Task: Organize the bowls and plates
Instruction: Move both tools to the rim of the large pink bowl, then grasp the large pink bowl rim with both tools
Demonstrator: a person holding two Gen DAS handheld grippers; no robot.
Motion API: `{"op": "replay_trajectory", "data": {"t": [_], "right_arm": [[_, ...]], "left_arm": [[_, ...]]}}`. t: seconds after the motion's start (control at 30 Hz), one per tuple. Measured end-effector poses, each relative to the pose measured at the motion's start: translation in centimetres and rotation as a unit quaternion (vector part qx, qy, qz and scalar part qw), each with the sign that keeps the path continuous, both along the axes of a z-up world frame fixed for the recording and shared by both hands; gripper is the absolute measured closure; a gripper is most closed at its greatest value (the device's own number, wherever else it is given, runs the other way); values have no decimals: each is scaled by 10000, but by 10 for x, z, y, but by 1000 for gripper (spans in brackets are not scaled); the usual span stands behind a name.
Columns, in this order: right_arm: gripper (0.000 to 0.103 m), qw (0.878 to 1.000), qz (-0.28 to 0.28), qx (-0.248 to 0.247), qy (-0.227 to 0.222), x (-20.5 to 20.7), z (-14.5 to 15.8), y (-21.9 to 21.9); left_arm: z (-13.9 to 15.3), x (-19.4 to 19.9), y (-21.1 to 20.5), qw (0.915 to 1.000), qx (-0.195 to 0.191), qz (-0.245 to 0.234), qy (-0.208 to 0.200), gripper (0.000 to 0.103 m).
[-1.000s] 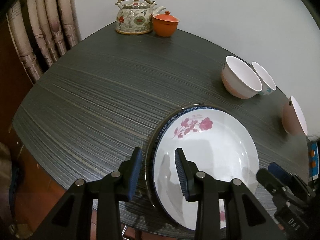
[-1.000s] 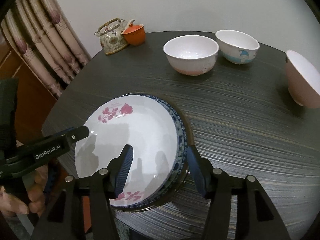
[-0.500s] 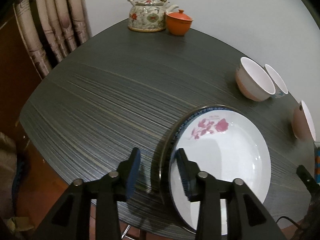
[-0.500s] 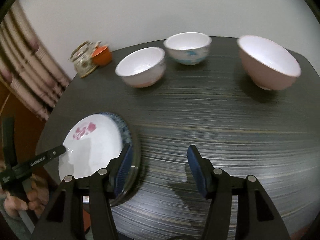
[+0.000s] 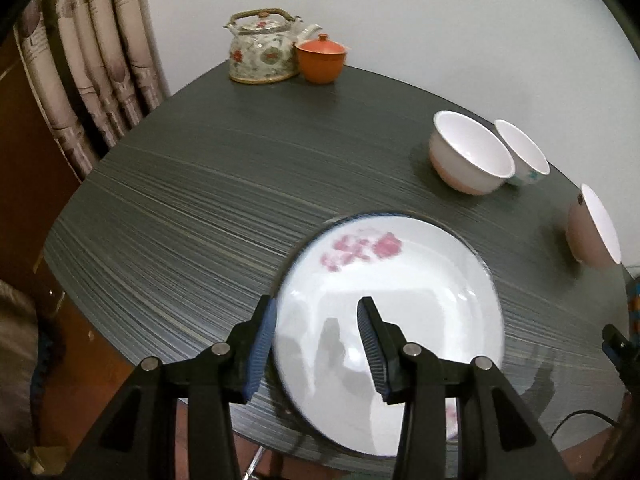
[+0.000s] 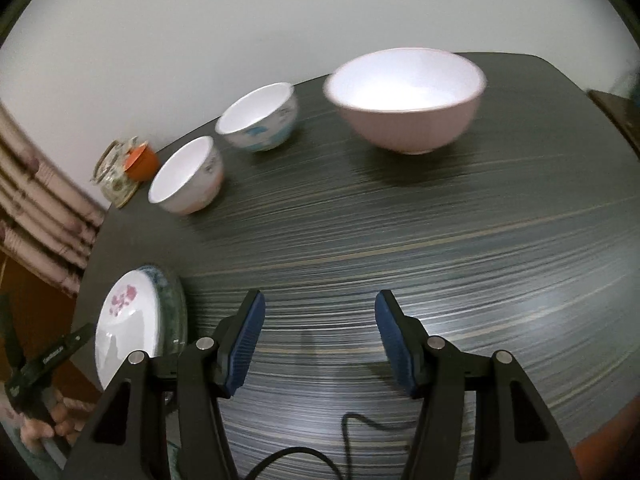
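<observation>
Lining the right tool (image 6: pixel 320 336), its jaws wide apart over bare table (image 6: pixel 460 240), up on the pink bowl (image 6: pixel 406 100) at upper center seems smartest, since the left tool (image 5: pixel 316 336) hovers unclamped over the stacked plates (image 5: pixel 392 312) at lower center.

The blue-rimmed plate (image 5: pixel 384 213) is mostly hidden beneath the blurred floral plate (image 5: pixel 400 280).

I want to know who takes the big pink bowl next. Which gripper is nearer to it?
Right. The right gripper is open over bare table, facing the big pink bowl ahead. The left gripper is open over the flowered plate, with the bowl far off to its right.
</observation>
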State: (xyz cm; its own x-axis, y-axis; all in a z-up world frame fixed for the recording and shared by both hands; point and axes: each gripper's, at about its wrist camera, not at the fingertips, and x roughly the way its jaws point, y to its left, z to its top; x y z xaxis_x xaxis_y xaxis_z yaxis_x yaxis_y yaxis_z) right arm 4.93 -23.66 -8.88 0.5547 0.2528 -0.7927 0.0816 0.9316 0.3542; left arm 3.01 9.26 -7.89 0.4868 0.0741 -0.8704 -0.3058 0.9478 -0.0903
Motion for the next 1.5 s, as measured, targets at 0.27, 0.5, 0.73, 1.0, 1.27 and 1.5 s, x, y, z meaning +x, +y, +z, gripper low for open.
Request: {"op": "replay_trajectory", "data": {"t": [0.27,0.5,0.73,1.0,1.27,1.5], "right_arm": [[48,9990,-420,13,146,1,4,-52],[48,9971,-739,121,149,19,6,-89],[48,9971,-757,103,30,52,21,-116],[48,9977,-684,-5,-24,106,33,-136],[48,9969,-731,12,296,142,21,-143],[37,9954,-797,-101,521,161,5,-144]], "left_arm": [[11,29,-59,9983,-87,-534,220,59],[24,67,-121,9936,3,-1104,228,53],[40,113,-182,9864,-221,-1618,202,52],[50,176,-238,9792,-795,-1852,219,52],[38,227,-274,9760,-1061,-1862,393,52],[13,260,-297,9735,-1148,-1844,721,52]]}}
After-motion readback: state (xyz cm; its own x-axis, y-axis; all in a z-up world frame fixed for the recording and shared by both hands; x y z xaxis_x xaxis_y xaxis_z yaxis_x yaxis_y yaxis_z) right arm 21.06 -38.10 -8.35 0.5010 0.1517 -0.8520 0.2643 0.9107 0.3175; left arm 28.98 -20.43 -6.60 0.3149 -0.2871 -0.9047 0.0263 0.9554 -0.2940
